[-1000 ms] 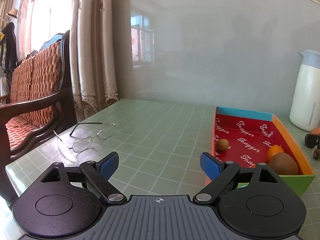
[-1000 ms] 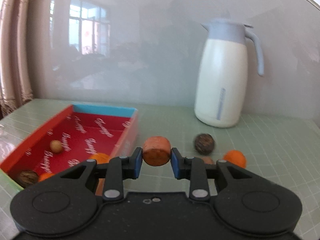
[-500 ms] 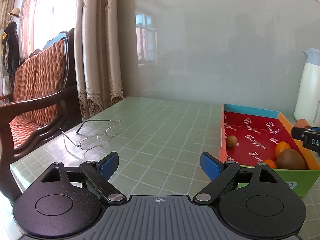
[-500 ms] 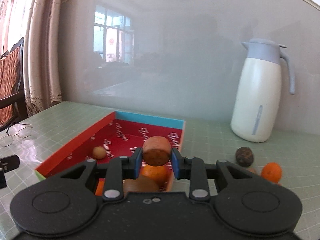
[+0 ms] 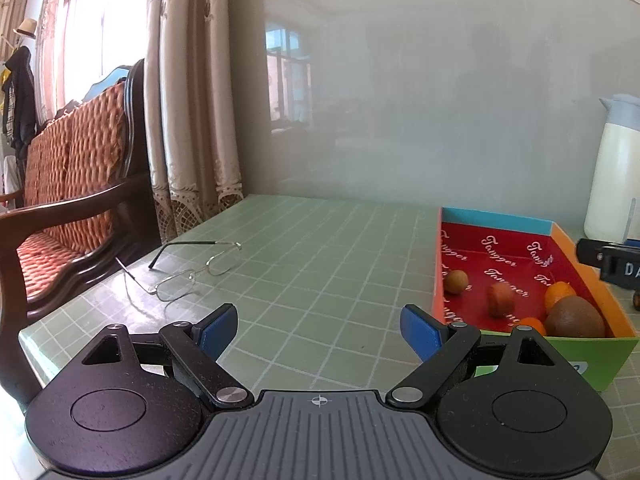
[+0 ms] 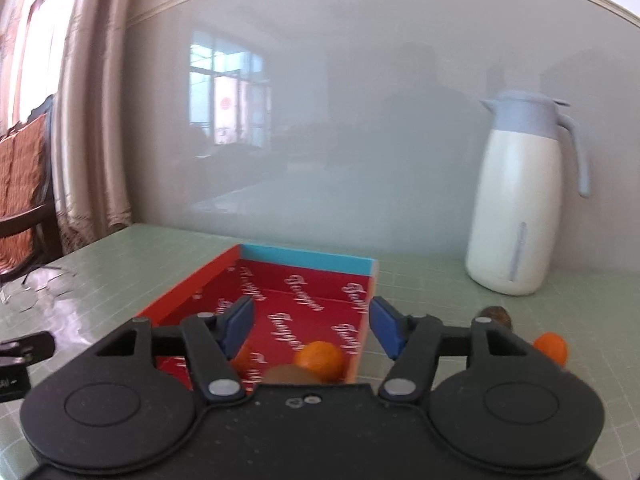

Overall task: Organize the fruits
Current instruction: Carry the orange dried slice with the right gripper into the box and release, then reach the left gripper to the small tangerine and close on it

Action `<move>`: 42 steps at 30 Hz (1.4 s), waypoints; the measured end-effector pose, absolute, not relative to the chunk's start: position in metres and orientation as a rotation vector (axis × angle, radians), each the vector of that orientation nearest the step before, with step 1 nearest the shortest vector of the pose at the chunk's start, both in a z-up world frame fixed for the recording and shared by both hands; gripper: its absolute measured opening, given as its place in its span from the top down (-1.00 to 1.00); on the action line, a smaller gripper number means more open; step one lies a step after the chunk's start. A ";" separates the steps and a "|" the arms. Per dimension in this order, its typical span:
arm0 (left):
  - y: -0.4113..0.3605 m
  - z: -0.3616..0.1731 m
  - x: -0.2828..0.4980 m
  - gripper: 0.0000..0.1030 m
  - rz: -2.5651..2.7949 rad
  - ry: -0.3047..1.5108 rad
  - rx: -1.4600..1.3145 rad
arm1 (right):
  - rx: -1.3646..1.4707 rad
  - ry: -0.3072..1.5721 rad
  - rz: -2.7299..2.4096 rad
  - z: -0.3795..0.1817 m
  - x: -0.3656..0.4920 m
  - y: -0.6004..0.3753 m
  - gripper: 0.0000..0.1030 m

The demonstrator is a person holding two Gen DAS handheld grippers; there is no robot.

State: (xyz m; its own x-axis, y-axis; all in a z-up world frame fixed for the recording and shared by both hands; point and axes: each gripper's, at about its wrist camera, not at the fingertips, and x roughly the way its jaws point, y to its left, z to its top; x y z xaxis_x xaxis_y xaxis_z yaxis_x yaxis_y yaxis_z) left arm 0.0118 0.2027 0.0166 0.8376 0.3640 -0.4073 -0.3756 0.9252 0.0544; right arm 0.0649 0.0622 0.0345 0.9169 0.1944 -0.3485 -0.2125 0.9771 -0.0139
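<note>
Left gripper idle, jaws wide, empty, over the table. Drop step: reddish fruit lies in the red tray, no longer pinched as a second ago. Right gripper over tray, jaws just opening, empty. Next, likely the orange on the table, right.

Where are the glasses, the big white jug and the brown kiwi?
glasses (image 5: 188,270), left wrist view, bridge between the lenses.
white jug (image 6: 516,216), right wrist view, middle of its body.
kiwi (image 5: 576,317), left wrist view, its top.
</note>
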 end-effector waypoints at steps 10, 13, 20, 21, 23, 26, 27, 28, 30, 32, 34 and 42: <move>0.182 0.020 0.019 -0.71 0.361 0.414 -0.022 | -0.015 0.348 0.114 0.043 0.065 0.010 -0.19; 0.174 0.022 0.022 -0.71 0.348 0.412 -0.015 | -0.022 0.345 0.091 0.044 0.067 -0.003 -0.19; 0.153 0.025 0.027 -0.71 0.314 0.406 -0.006 | -0.034 0.331 0.030 0.051 0.066 -0.042 -0.19; 0.150 0.025 0.028 -0.71 0.309 0.405 -0.005 | -0.035 0.332 0.019 0.052 0.065 -0.049 -0.19; 0.143 0.026 0.030 -0.71 0.294 0.404 -0.003 | -0.039 0.329 -0.003 0.053 0.065 -0.060 -0.19; 0.132 0.027 0.033 -0.71 0.273 0.399 0.007 | -0.037 0.326 -0.039 0.056 0.062 -0.081 -0.19; 0.128 0.028 0.034 -0.71 0.267 0.398 0.008 | -0.038 0.324 -0.052 0.057 0.061 -0.087 -0.19; 0.124 0.028 0.035 -0.71 0.260 0.398 0.008 | -0.037 0.323 -0.067 0.058 0.060 -0.094 -0.19; 0.116 0.029 0.037 -0.71 0.246 0.396 0.012 | -0.029 0.320 -0.094 0.060 0.057 -0.109 -0.19; 0.107 0.029 0.038 -0.71 0.232 0.394 0.016 | -0.025 0.320 -0.119 0.060 0.055 -0.121 -0.19; 0.098 0.030 0.040 -0.71 0.215 0.393 0.024 | -0.019 0.318 -0.137 0.061 0.053 -0.132 -0.19; 0.057 0.030 0.049 -0.71 0.143 0.395 0.036 | -0.021 0.322 -0.192 0.060 0.045 -0.164 -0.19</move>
